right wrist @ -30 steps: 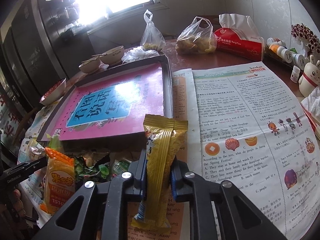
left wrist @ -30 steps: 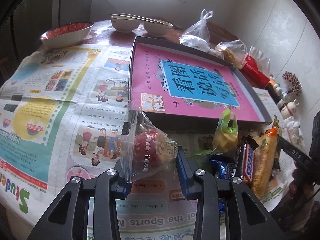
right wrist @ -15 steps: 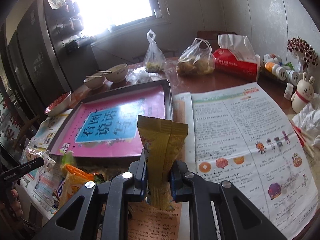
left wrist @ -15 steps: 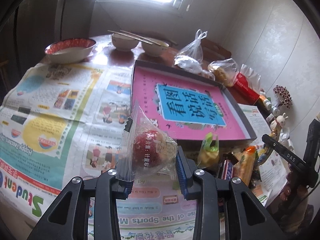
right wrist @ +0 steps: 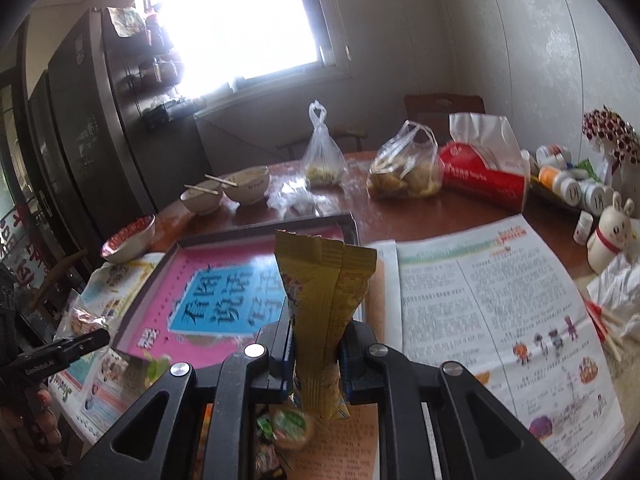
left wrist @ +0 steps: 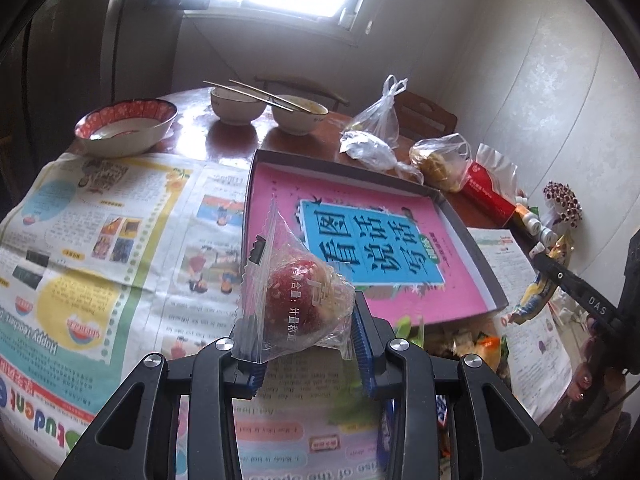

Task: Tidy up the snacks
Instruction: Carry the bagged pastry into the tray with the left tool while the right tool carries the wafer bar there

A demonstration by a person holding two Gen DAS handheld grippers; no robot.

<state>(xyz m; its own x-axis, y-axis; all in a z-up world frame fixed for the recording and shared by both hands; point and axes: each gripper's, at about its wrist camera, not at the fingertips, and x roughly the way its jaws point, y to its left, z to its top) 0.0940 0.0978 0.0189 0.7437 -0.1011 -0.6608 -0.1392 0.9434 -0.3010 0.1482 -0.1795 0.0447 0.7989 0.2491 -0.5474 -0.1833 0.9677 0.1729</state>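
Observation:
My left gripper (left wrist: 306,344) is shut on a clear packet with a red round snack (left wrist: 298,300) and holds it above the newspaper. My right gripper (right wrist: 316,354) is shut on a long yellow snack packet (right wrist: 322,312), held upright above the table. The shallow box with the pink book cover inside (left wrist: 360,240) lies ahead of the left gripper and shows in the right wrist view (right wrist: 224,300) too. A pile of loose snacks (left wrist: 452,344) lies at the box's near right corner, partly hidden by my fingers; some show below the right gripper (right wrist: 288,424).
Newspapers (left wrist: 100,240) cover the table. A red-rimmed bowl (left wrist: 124,126), two bowls with chopsticks (left wrist: 268,106), tied plastic bags (right wrist: 404,168), a red tissue pack (right wrist: 484,172), bottles (right wrist: 572,184) and a rabbit figure (right wrist: 610,232) stand at the back and right.
Both grippers have risen and pulled back from the snack pile with their packets still held. The table and box now look lower and farther.

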